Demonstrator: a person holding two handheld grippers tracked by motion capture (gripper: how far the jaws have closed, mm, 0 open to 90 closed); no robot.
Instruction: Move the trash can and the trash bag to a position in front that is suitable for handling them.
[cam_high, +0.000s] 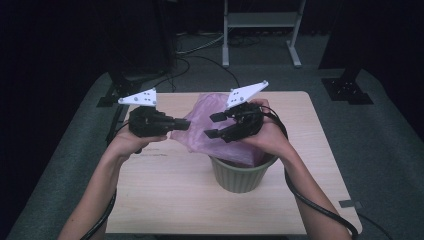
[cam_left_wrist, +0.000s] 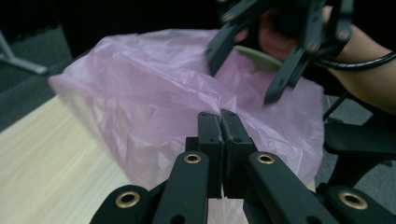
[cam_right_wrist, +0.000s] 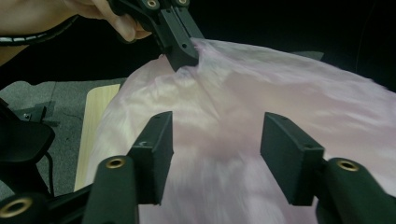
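Work in hand: a pink plastic bag (cam_high: 210, 122) is being fitted as a liner into a green ribbed bin (cam_high: 240, 177) standing on the wooden table (cam_high: 165, 200).

Bag position: its lower part is seen inside the bin, at the rim nearest the right hand; the rest is bunched up and drawn out to the left of the bin, above the tabletop.

Left gripper (cam_high: 186, 124): jaws clenched on a fold of the film; in the left gripper view the pads (cam_left_wrist: 210, 128) are pressed together with the plastic puckered between them.

Right gripper (cam_high: 214, 125): jaws released and spread apart over the bin mouth; in the right gripper view the bag (cam_right_wrist: 261, 107) lies beyond the pads (cam_right_wrist: 156, 144), nothing pinched.

Done so far: bag partly lowered into the bin; one edge secured by the left gripper.

Left to do (judged): mouth of the bag to be opened out, stretched round the rim and folded over it. No part of the rim is seen wrapped yet.

Progress estimate: early to middle stage.

Uncertain: far side of the rim is hidden behind film and hand.
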